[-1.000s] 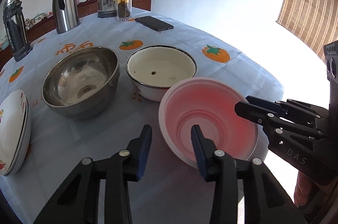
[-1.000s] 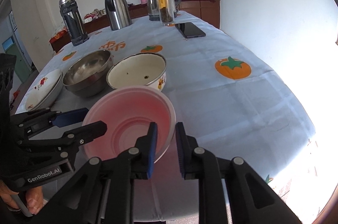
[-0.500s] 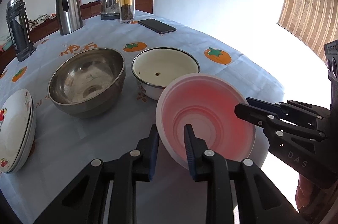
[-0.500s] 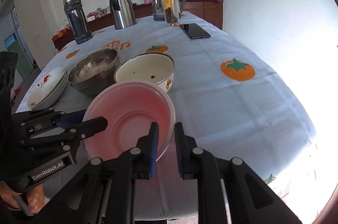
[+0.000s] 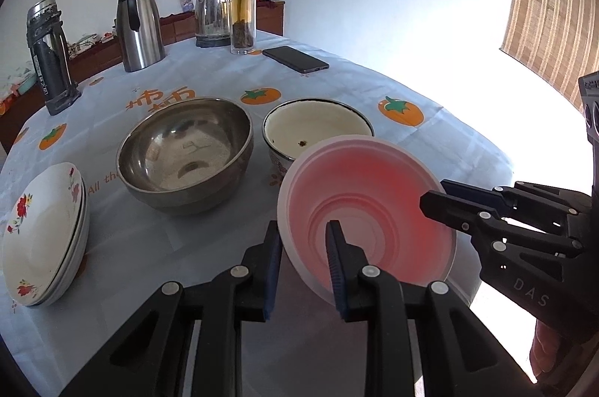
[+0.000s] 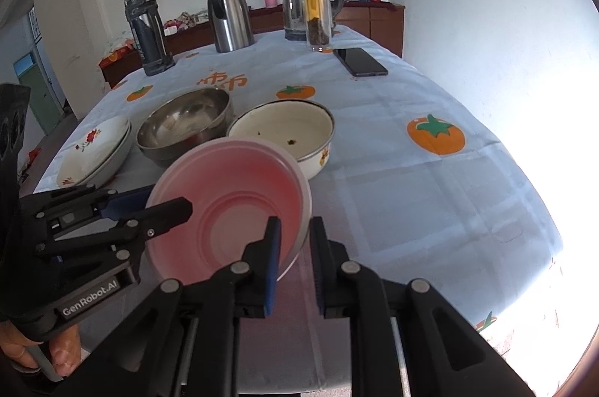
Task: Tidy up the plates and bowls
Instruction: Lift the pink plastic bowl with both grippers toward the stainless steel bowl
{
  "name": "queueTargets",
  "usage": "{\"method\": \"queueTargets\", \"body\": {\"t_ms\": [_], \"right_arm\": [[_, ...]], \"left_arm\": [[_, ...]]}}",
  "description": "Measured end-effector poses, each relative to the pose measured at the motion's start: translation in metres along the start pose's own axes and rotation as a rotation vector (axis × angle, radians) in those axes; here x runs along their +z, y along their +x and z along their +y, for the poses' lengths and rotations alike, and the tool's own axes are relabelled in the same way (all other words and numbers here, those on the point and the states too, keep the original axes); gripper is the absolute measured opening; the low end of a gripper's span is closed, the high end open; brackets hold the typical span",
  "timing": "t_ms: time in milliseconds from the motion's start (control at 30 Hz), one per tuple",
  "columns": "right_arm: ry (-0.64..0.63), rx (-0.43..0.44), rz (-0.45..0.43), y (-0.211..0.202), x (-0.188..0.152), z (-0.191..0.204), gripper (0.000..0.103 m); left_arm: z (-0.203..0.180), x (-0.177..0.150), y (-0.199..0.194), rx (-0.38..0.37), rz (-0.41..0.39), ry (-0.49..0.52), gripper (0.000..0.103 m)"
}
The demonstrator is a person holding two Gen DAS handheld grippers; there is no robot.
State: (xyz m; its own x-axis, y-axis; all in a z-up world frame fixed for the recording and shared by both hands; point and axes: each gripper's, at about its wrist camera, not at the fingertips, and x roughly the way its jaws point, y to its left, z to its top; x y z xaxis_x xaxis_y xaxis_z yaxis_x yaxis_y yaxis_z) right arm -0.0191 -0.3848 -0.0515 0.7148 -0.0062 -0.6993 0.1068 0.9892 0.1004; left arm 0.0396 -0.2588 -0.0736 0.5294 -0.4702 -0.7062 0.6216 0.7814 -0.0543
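A stack of flowered plates point(image 5: 41, 236) sits at the left edge of the counter point(image 5: 430, 142). To its right stands a steel bowl point(image 5: 185, 153), then a cream enamel bowl point(image 5: 318, 131) just beside it, so the dishes form a row. The pink plastic bowl point(image 5: 368, 213) is held tilted, apparently clear of the counter, near the enamel bowl. The left gripper point(image 5: 304, 260) is clamped on its near rim, one finger inside and one outside. The right gripper point(image 6: 294, 260) pinches the opposite rim likewise. The two-sided hold likely steadies the light bowl for nesting into the enamel bowl.
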Motion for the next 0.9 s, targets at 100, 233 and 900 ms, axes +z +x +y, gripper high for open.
{"method": "queueTargets", "body": {"t_ms": [100, 233, 900], "right_arm": [[-0.007, 0.006, -0.015, -0.004, 0.004, 0.005, 0.015], [-0.027, 0.015, -0.036, -0.01, 0.012, 0.015, 0.015], [-0.088, 0.045, -0.099, -0.009, 0.045, 0.044, 0.016]], "left_arm": [[0.004, 0.002, -0.004, 0.005, -0.012, -0.009, 0.026], [0.012, 0.006, -0.013, 0.024, -0.035, -0.022, 0.026], [0.039, 0.027, -0.028, 0.108, -0.098, -0.045, 0.026]]}}
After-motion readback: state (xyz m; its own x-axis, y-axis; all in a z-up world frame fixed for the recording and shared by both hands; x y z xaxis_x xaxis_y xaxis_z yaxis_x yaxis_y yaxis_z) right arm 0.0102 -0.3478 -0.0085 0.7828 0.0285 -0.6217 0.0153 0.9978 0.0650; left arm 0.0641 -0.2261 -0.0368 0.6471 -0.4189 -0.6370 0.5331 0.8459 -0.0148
